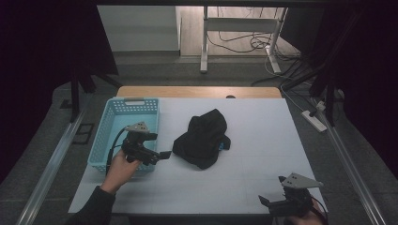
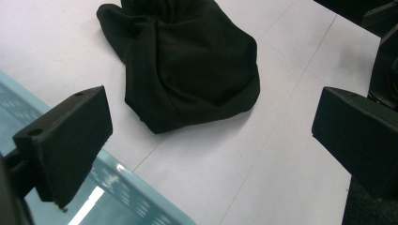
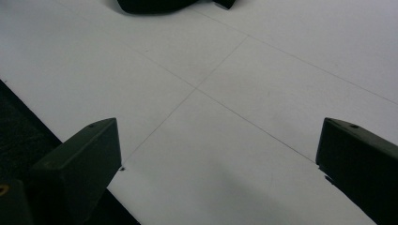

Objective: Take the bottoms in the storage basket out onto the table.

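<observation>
A crumpled black garment (image 1: 202, 137) lies in a heap near the middle of the white table (image 1: 253, 173). In the left gripper view the garment (image 2: 187, 61) fills the upper middle. My left gripper (image 1: 162, 155) hovers over the right rim of a light blue plastic basket (image 1: 107, 131), pointing toward the garment, jaws wide open and empty; the gripper (image 2: 211, 136) has the basket rim (image 2: 126, 192) below it. My right gripper (image 1: 268, 200) rests at the table's front right edge, open and empty. Its own view shows the gripper (image 3: 216, 154) over bare table, the garment's edge (image 3: 155, 4) far off.
The basket sits at the table's left side. A wooden strip (image 1: 197, 92) runs along the far edge. Beyond it stand a desk frame (image 1: 239, 28) and floor cables (image 1: 253, 44). A power strip (image 1: 315, 120) lies on the floor at right.
</observation>
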